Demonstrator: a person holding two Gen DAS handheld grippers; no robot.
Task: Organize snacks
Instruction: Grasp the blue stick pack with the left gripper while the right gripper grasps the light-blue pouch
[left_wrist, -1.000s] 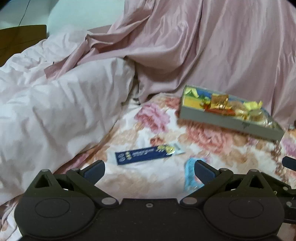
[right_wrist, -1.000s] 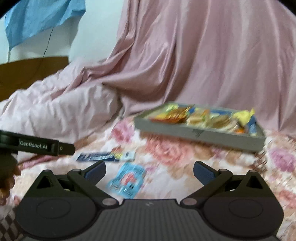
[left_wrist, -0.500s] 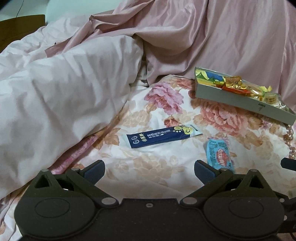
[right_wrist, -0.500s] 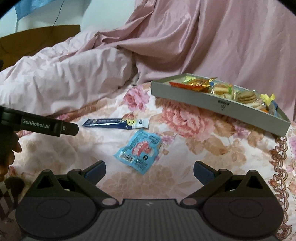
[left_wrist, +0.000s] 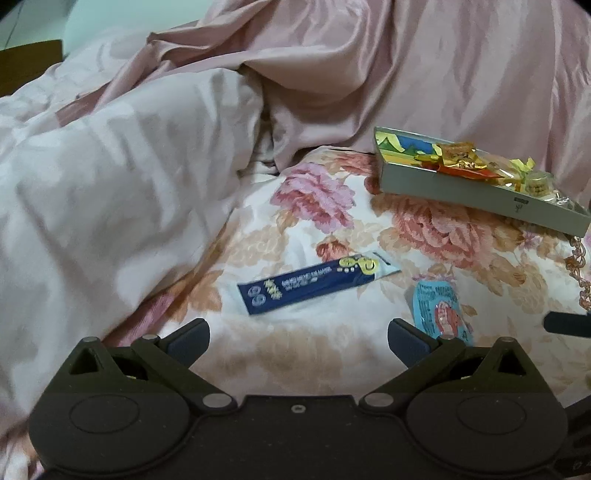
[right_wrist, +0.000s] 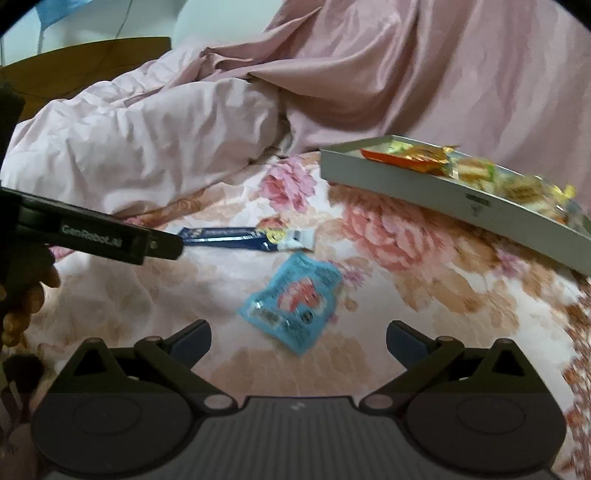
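Both my claws are hanging over the bed with its floral-print bedspread (left_wrist: 436, 229), and both are spread wide with nothing between the fingers. My left claw (left_wrist: 298, 338) looks toward the long dark blue snack stick packet with a pale end (left_wrist: 317, 282), which lies flat on the bedspread just ahead of it. My right claw (right_wrist: 298, 338) sits right over the small light blue crinkly snack pouch with a red picture on it (right_wrist: 293, 304), which lies flat just in front of the gap between the fingers.

Using the pouch as the anchor: the blue stick packet is just beyond it and a bit to its left, close but not touching as far as I can see. The shallow grey cardboard tray (right_wrist: 406, 184) is farther back and to the pouch's right, well apart from it, already holding a pile of wrapped snacks in gold, orange and yellow (left_wrist: 461, 164). Left of the pouch and behind it there's a big rumpled pale pink duvet (left_wrist: 110, 192), and a shinier dusty-pink sheet (right_wrist: 424, 74) is draped up behind the tray.

In the right wrist view, the left claw pokes in from the pouch's left, with my hand (right_wrist: 33, 295) gripping its handle. That view is somewhat blurry.
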